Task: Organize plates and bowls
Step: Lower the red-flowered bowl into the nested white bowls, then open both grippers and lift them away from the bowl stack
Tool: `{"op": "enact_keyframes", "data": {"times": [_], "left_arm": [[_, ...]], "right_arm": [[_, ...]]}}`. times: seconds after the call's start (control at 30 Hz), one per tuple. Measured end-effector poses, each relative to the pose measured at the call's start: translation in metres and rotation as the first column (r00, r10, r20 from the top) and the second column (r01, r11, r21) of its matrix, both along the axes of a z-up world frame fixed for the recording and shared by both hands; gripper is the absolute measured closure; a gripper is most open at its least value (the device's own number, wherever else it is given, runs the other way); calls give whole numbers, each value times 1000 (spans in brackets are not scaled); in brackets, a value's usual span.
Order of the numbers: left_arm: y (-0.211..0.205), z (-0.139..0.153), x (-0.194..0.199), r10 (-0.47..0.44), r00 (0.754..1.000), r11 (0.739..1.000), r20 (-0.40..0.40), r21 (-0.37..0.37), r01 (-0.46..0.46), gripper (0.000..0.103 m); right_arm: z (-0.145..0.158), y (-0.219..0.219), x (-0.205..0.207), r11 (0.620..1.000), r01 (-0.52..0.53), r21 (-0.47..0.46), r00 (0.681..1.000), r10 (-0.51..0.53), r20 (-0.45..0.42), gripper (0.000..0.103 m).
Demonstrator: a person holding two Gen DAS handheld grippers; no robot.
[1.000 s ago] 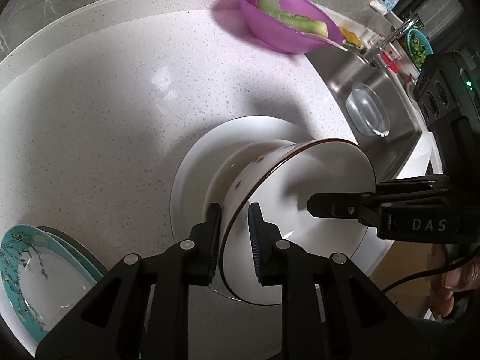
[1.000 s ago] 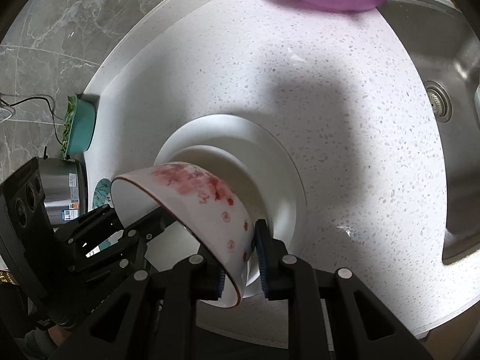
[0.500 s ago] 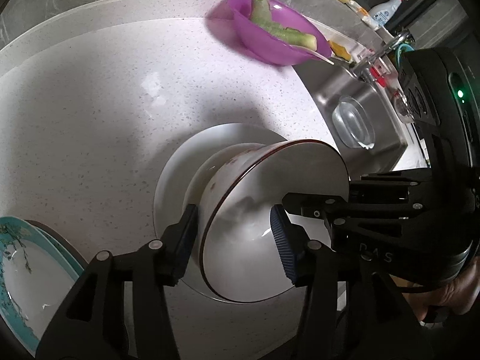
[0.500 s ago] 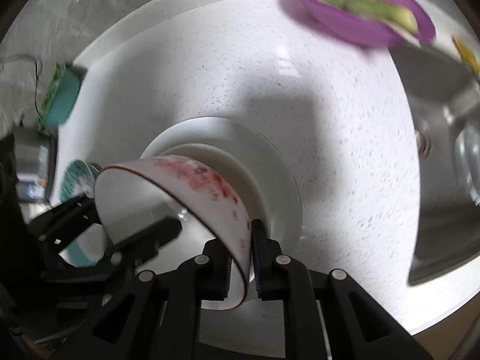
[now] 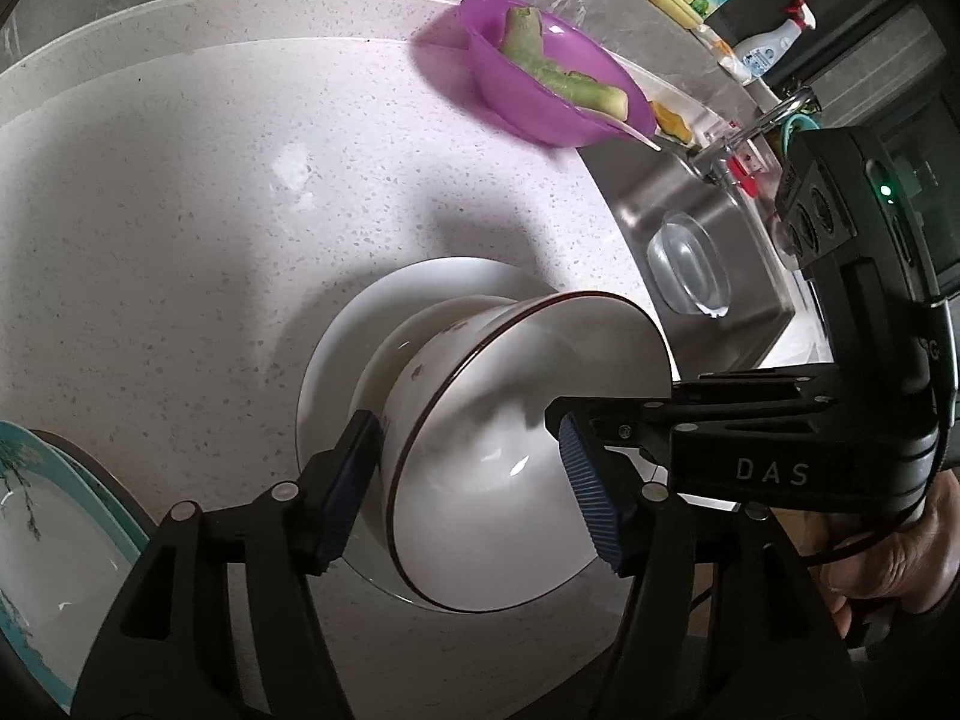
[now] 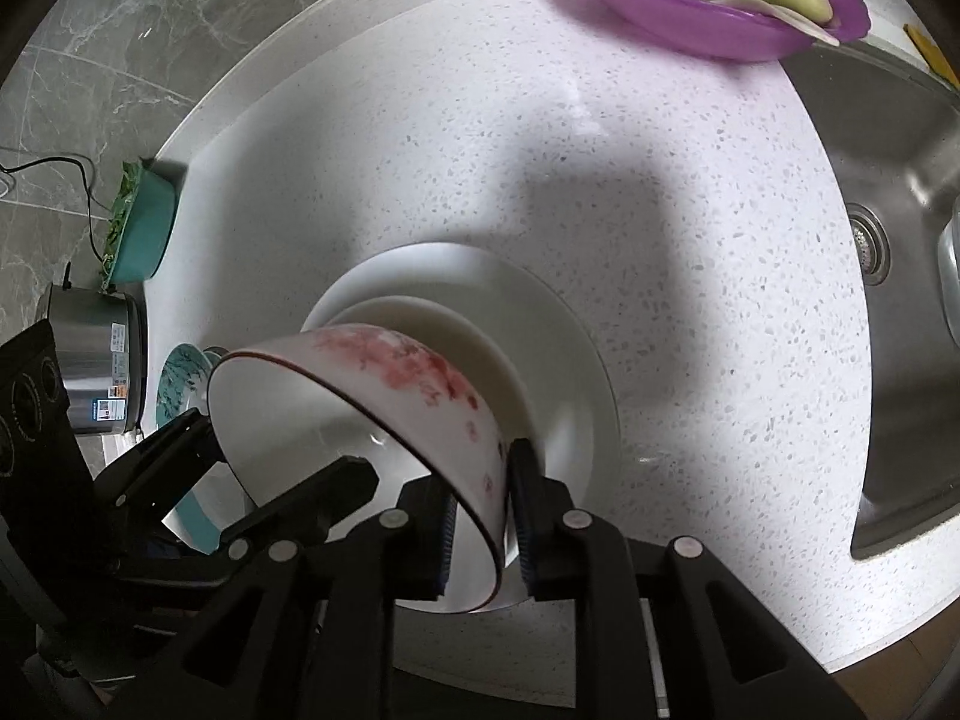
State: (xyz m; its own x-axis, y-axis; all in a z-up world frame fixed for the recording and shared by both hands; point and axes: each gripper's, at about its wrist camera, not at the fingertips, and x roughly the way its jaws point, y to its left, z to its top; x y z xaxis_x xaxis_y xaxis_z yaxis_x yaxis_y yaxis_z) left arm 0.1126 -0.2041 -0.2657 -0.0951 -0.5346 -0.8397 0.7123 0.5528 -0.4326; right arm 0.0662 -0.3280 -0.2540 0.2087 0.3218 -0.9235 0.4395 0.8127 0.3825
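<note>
Floral bowl (image 6: 384,396) — held tilted on its side over the white plate (image 6: 570,372) at the near middle of the bench (image 6: 660,180), presumably for setting down into the plate. Right tool (image 6: 483,516): pads pinching the bowl's rim. Left tool (image 5: 474,492): fingers spread either side of the bowl, gripping nothing. The right view alone shows the red flower pattern; the left view alone shows the teal plate (image 5: 54,540) at near left — likely next.

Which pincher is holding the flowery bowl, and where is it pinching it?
The right gripper holds the flowery bowl, pinching its rim with one finger inside and one outside. The left gripper is open around the bowl, not gripping it.
</note>
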Motion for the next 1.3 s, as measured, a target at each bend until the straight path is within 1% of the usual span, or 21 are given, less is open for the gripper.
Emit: {"op": "enact_keyframes", "data": {"times": [0.27, 0.33, 0.37, 0.43, 0.57, 0.7, 0.97, 1.03, 1.1, 1.17, 1.23, 1.3], "left_arm": [[-1, 0, 0, 13, 999, 1000, -34, -5, -13, 36], [0, 3, 0, 16, 999, 1000, -43, -14, -17, 28], [0, 4, 1, 20, 999, 1000, -47, -22, -21, 25], [1, 7, 1, 24, 999, 999, -44, -33, -26, 16], [4, 11, 1, 38, 998, 998, -43, -48, -40, 14], [8, 16, 3, 46, 998, 997, -48, -65, -49, 14], [18, 25, 11, 70, 997, 995, -17, -68, -71, 14], [22, 25, 14, 78, 997, 995, -16, -66, -79, 14], [24, 24, 15, 85, 996, 994, -18, -61, -86, 14], [26, 24, 16, 91, 996, 994, -22, -61, -92, 14], [27, 25, 16, 94, 995, 994, -18, -61, -95, 14], [27, 26, 15, 97, 995, 993, -18, -60, -98, 14]], "right_arm": [[2, -1, -3, 1000, -3, -19, 1000, 3, 17, 84], [4, 1, -2, 999, -13, -30, 1000, 14, 22, 84], [5, 0, -3, 1000, -11, -23, 1000, 11, 26, 84], [6, -2, -3, 1000, -10, -12, 999, 10, 31, 89], [3, -4, -3, 1000, -12, 0, 999, 12, 32, 91], [2, -4, -1, 1000, -23, -20, 999, 24, 24, 93], [2, -6, 1, 998, -41, -48, 999, 41, -2, 93], [3, -5, 2, 997, -49, -54, 999, 50, 1, 90], [5, -4, 3, 996, -62, -68, 998, 63, 4, 89], [7, -1, 3, 994, -77, -79, 997, 78, 9, 85], [8, 1, 3, 992, -86, -88, 996, 88, 17, 78], [9, 3, 2, 991, -94, -92, 995, 96, 24, 76]]}}
